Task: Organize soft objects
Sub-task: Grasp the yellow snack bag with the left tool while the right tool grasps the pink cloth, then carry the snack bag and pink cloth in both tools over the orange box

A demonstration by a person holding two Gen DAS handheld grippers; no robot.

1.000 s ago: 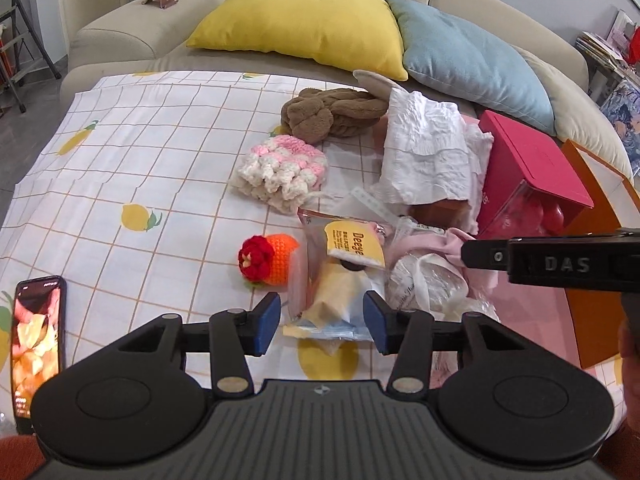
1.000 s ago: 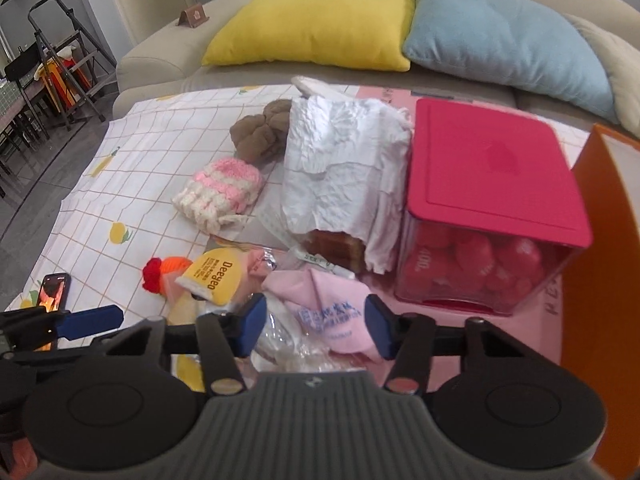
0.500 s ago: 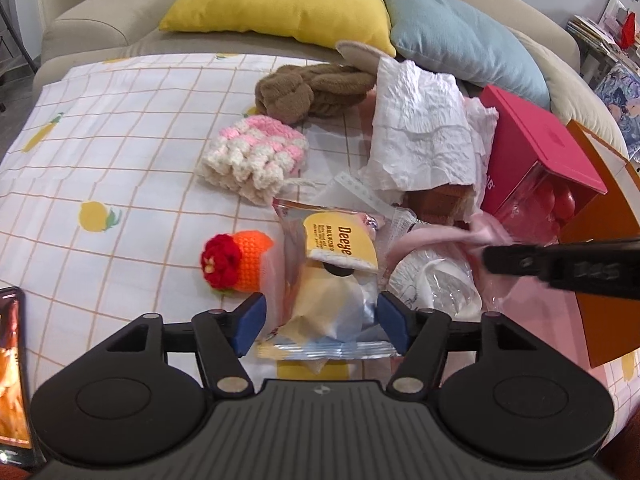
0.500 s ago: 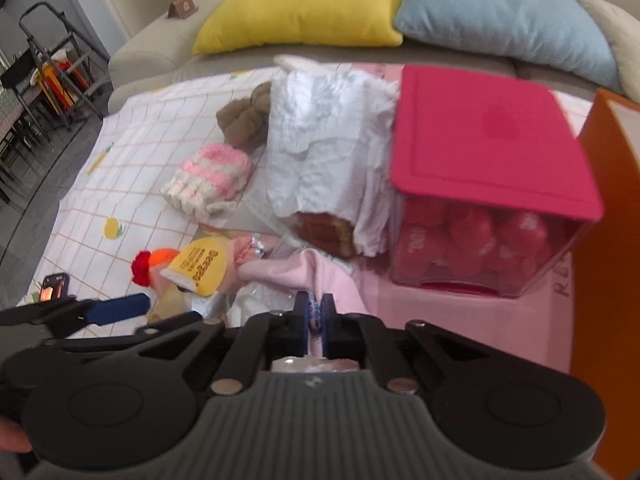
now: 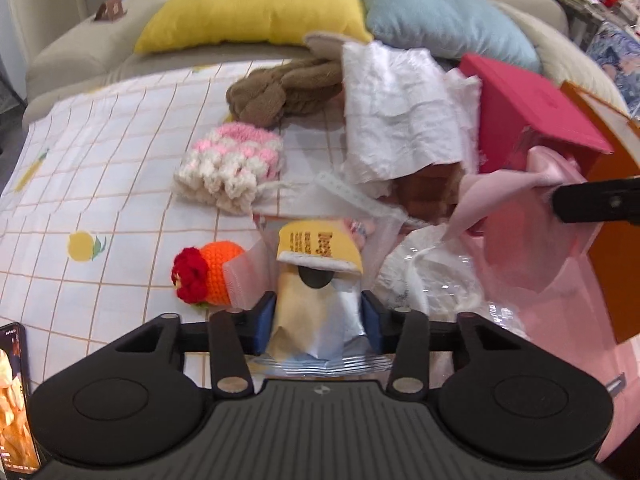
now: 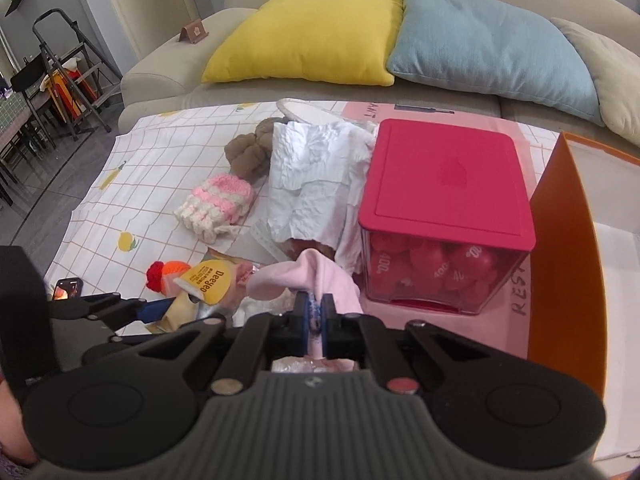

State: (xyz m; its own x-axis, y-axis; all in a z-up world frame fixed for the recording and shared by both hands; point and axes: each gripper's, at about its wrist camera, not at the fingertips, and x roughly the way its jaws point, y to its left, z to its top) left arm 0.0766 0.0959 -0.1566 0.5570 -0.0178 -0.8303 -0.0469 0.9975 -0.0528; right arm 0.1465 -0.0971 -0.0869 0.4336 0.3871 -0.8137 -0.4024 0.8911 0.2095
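My right gripper (image 6: 316, 322) is shut on a pink cloth (image 6: 316, 276) and holds it lifted above the pile; the cloth also shows stretched in the left wrist view (image 5: 516, 188). My left gripper (image 5: 318, 322) is open, its fingers on either side of a packet with a yellow label (image 5: 320, 248) that lies on the checked sheet. An orange and red crochet toy (image 5: 208, 276), a pink and white knit piece (image 5: 232, 168), a brown knotted plush (image 5: 276, 92) and a crumpled white cloth (image 5: 400, 112) lie around.
A clear box with a red lid (image 6: 448, 184) holds red items. An orange box (image 6: 580, 256) stands at the right. A phone (image 5: 16, 400) lies at the left. Yellow (image 6: 312, 36) and blue (image 6: 492, 44) cushions sit on the sofa behind.
My right gripper closed on the pink cloth and lifted it to the right. My left gripper moved forward around the yellow-labelled packet and stays open.
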